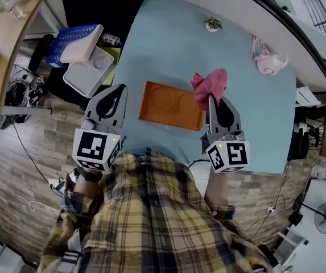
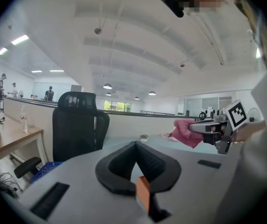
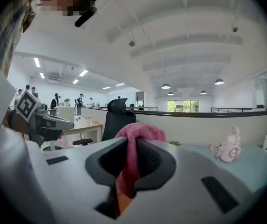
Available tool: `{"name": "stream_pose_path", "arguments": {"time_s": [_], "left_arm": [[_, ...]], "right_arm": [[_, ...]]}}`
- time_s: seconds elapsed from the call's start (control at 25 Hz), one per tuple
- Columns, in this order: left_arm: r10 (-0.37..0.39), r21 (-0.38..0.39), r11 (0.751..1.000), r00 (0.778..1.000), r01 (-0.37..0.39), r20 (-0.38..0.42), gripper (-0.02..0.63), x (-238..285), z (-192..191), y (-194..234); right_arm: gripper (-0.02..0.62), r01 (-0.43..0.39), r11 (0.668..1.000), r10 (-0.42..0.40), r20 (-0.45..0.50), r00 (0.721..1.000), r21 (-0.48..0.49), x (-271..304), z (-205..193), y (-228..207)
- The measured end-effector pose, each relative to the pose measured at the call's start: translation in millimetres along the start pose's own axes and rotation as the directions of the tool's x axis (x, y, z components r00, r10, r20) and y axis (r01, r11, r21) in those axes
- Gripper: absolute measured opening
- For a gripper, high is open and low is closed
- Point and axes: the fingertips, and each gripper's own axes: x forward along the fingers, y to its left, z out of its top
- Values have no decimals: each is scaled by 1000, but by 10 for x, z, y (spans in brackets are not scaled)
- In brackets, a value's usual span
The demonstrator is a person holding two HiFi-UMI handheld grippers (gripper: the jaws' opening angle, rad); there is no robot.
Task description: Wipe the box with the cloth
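The orange box [image 1: 171,105] lies flat on the light blue table [image 1: 168,44], its long axis running across the head view and dipping slightly toward the right. Over the box's right end hangs the pink cloth [image 1: 210,86], pinched in the right gripper [image 1: 215,100]. Left of the box, the left gripper [image 1: 119,90] has its jaws pressed together on nothing.

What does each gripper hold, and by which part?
The right gripper pinches the crumpled pink cloth by a bunched fold; the left gripper is shut, empty.
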Motion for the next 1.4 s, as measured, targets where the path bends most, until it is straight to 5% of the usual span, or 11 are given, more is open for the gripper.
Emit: {"name": "stream_pose_path", "arguments": {"time_s": [1.4], "left_arm": [[-17, 72, 997, 1000, 18, -10, -9, 31, 32, -107]], "right_arm": [[44, 49, 999, -48, 8, 999, -12, -173, -41, -17]]}}
